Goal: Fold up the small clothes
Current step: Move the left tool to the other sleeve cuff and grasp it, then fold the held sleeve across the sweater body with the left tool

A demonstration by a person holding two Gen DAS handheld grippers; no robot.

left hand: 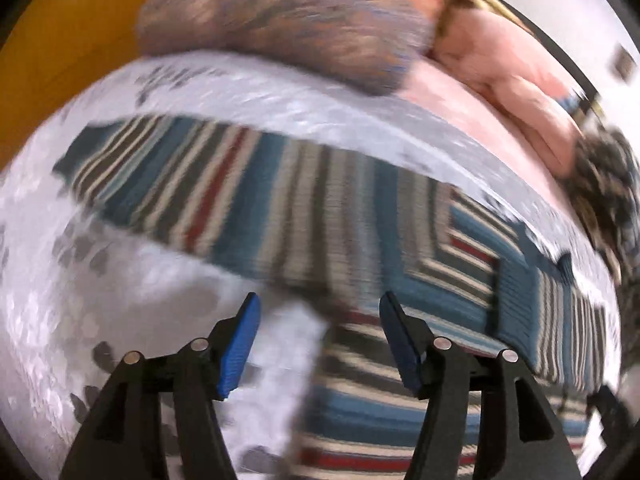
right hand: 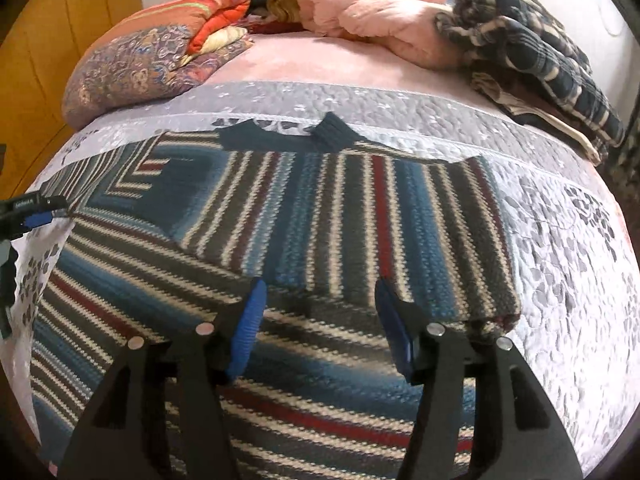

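Right wrist view: right gripper [right hand: 320, 316] jaws apart, empty, over striped sweater [right hand: 320, 208].
Left gripper [left hand: 320, 340]: apart, empty, blurred.
Risk: pinching bedspread [right hand: 560, 240] with sweater edge.

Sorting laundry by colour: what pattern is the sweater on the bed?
The sweater is knit in blue, grey, cream and red stripes; clearest in the right wrist view.

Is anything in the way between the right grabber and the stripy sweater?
No, nothing visible. The right gripper hangs open right over the striped sweater, which lies spread on the bed cover. The pillows and blankets sit far back.
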